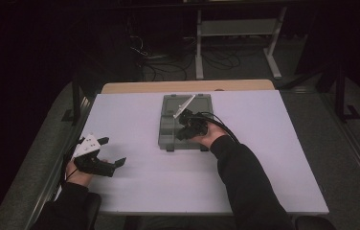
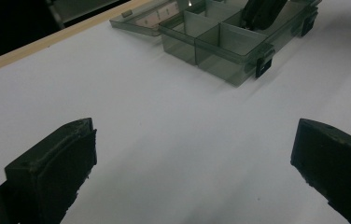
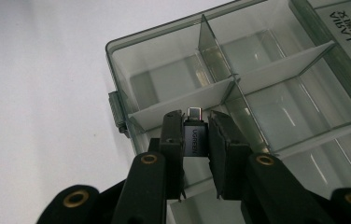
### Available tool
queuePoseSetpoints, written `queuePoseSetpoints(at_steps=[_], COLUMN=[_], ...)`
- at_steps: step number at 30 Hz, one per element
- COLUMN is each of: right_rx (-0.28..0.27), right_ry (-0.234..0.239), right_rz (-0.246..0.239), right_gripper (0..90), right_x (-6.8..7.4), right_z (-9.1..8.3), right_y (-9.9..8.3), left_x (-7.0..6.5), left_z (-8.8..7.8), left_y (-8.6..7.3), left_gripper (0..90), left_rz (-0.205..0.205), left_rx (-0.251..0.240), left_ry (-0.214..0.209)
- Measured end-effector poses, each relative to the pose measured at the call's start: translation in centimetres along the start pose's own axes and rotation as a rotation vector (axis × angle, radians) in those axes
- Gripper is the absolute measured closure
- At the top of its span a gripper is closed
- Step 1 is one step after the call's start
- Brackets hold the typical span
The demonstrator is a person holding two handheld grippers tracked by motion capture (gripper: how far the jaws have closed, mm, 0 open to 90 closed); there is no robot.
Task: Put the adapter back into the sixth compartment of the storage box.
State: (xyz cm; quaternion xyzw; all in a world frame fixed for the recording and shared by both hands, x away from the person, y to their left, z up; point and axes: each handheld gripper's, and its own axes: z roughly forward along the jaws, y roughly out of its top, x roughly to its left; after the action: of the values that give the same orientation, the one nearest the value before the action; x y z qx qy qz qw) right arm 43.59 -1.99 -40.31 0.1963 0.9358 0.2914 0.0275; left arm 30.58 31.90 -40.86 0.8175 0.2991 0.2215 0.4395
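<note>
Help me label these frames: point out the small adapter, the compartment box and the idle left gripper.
adapter [image 3: 195, 136], right gripper view, on its dark printed body.
compartment box [image 3: 117, 56], right gripper view, on its near-left wall.
left gripper [image 1: 112, 152], high view, midway between its open fingertips.

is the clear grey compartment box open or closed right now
Open. The translucent grey plastic compartment box shows bare dividers from above, and its lid lies flat behind it on the white table.
</note>
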Motion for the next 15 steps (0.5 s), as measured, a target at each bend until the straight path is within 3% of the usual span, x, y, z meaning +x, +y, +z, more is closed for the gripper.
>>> queuePoseSetpoints(at_steps=[15], right_rx=[-0.014], right_ry=[-0.039], right_rz=[-0.005], right_gripper=[57.0], right_x=[0.43], right_z=[-0.42], right_y=[-0.1], left_x=[0.0], left_z=[0.11], left_y=[-0.01], left_gripper=[0.0], left_rz=[0.002], left_rx=[0.004], left_ry=[-0.003])
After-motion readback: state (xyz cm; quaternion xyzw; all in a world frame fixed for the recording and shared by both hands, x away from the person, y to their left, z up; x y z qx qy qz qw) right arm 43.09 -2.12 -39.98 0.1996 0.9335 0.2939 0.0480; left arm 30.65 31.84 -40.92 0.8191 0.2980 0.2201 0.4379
